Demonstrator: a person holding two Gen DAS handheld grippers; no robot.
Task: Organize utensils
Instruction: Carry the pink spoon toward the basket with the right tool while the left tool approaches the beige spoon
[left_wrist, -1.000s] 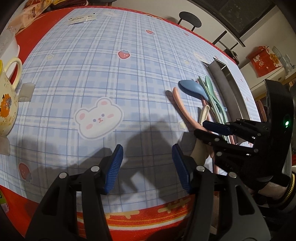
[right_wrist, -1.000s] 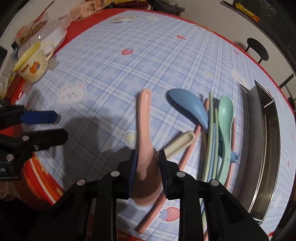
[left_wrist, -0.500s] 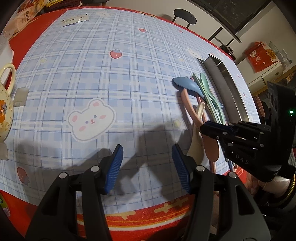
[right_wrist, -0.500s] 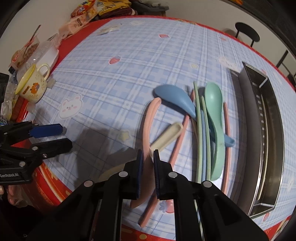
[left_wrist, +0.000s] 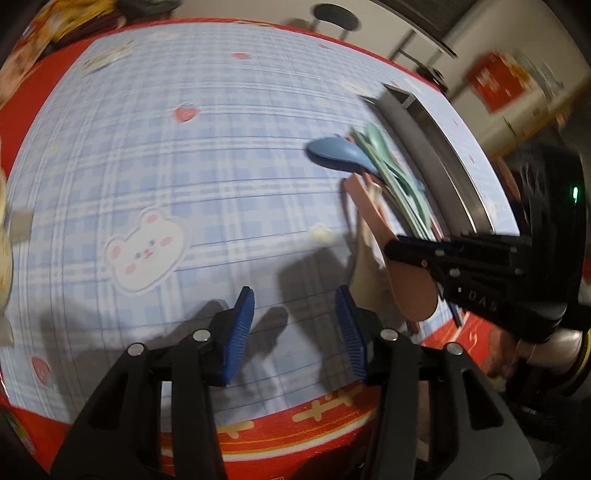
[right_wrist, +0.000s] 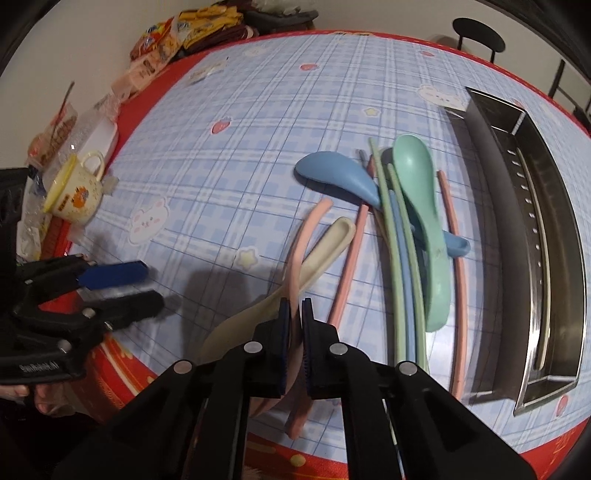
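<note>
My right gripper (right_wrist: 293, 317) is shut on the pink spoon (right_wrist: 300, 251), held on edge, its handle slanting up toward the pile. A cream spoon (right_wrist: 332, 240) lies just beside it. Further right lie a blue spoon (right_wrist: 336, 177), a green spoon (right_wrist: 424, 206) and several green, blue and pink chopsticks (right_wrist: 397, 258). The long steel tray (right_wrist: 517, 221) stands at the far right. In the left wrist view the pink spoon's bowl (left_wrist: 413, 291) shows under the right gripper (left_wrist: 391, 245). My left gripper (left_wrist: 293, 306) hovers over bare cloth, jaws closing with nothing between them.
A yellow-rimmed mug (right_wrist: 74, 195) and a plastic box (right_wrist: 96, 136) stand at the left edge. Snack packets (right_wrist: 177, 33) crowd the far corner. A chair (right_wrist: 478, 33) stands behind the table. The red table border (left_wrist: 295, 424) runs close below both grippers.
The right gripper has closed tight on the pink spoon and swung its handle toward the utensil pile. The left gripper's jaws have narrowed a little, and it has shifted sideways.
</note>
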